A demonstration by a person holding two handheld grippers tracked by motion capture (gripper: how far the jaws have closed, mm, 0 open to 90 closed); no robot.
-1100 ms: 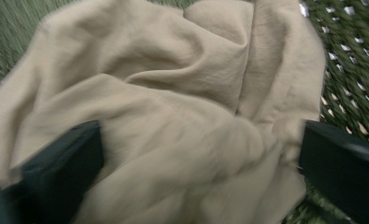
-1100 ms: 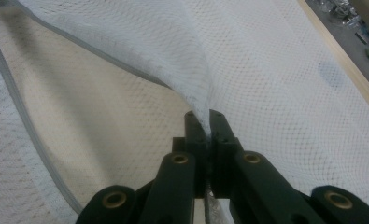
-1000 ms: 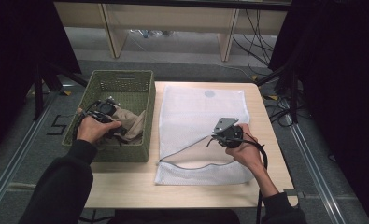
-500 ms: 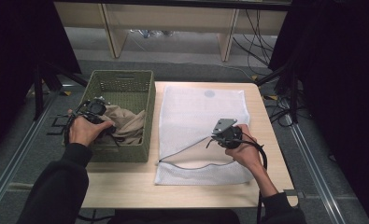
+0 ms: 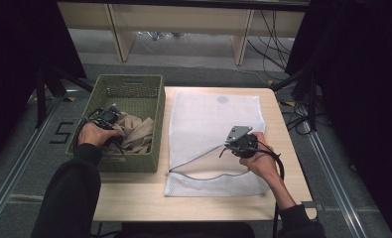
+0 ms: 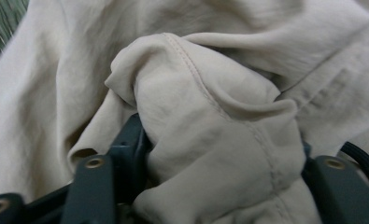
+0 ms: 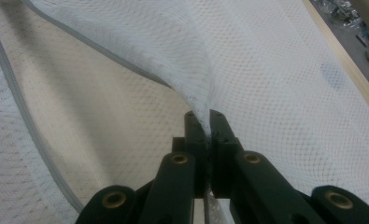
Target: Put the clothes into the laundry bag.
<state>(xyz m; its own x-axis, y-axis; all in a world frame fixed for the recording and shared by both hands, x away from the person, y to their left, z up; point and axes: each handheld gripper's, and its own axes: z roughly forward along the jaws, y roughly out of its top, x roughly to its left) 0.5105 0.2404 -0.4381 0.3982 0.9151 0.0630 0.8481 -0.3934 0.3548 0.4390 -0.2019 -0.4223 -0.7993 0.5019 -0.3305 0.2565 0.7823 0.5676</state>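
Note:
A crumpled beige cloth lies in a green woven basket at the table's left. My left gripper reaches down into the basket, and its jaws have just been closing. In the left gripper view a thick fold of the cloth fills the gap between the jaws of my left gripper and touches both. A white mesh laundry bag lies flat on the table. My right gripper is shut on the bag's upper layer and lifts it, so the grey-edged mouth gapes.
The light wooden table has bare surface along its front edge below the bag. The basket overhangs the table's left side. Cables and shelf legs stand on the floor beyond the far edge.
My left hand has moved left and down into the basket, onto the beige cloth, and the cloth is now bunched between its jaws. The right hand has stayed still with the bag.

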